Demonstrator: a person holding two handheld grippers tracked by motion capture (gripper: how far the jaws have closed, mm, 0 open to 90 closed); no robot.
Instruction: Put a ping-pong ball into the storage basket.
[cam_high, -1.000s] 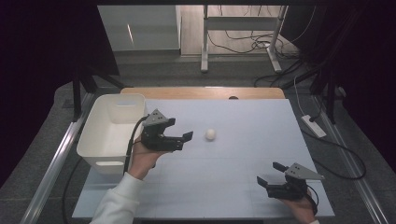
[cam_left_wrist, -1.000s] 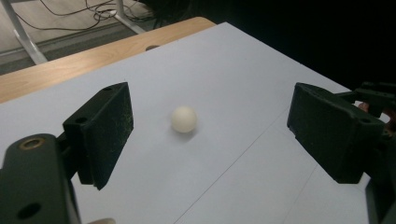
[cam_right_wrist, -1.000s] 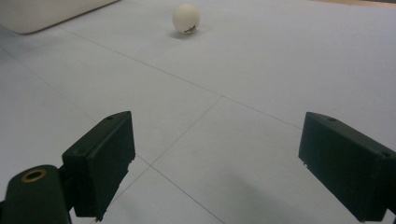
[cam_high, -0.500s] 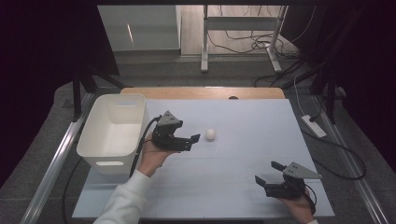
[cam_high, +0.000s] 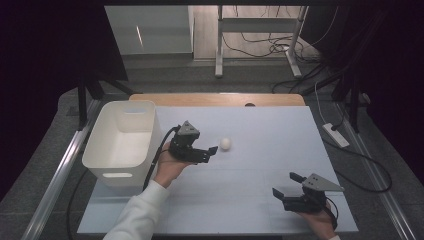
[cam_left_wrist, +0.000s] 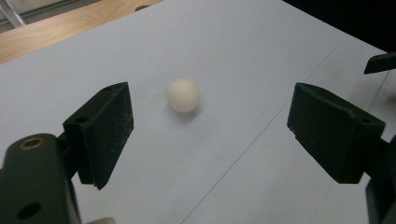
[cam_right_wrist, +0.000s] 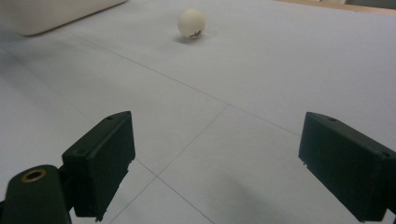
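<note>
A small white ball (cam_high: 225, 144) lies on the pale blue table top (cam_high: 260, 125) near its middle. My left gripper (cam_high: 209, 154) is held just left of the ball, pointing at it with its jaws wide apart and nothing between them. In the left gripper view the ball (cam_left_wrist: 183, 95) sits a little ahead of the open gripper (cam_left_wrist: 210, 116), nearer the left jaw. My right gripper (cam_high: 285, 185) rests low at the table's front right, open and empty. From the right gripper view the ball (cam_right_wrist: 191, 22) is far ahead of the gripper (cam_right_wrist: 215, 144).
A white plastic bin (cam_high: 127, 104) stands at the table's left side, close behind my left hand; its wall (cam_right_wrist: 46, 14) edges the right gripper view. A wooden strip (cam_high: 215, 99) borders the table's far edge. Cables and a power strip (cam_high: 336, 135) lie on the floor at the right.
My left gripper has moved right and down from beside the bin to just short of the ball, jaws still wide. The right gripper and the ball have stayed put.
</note>
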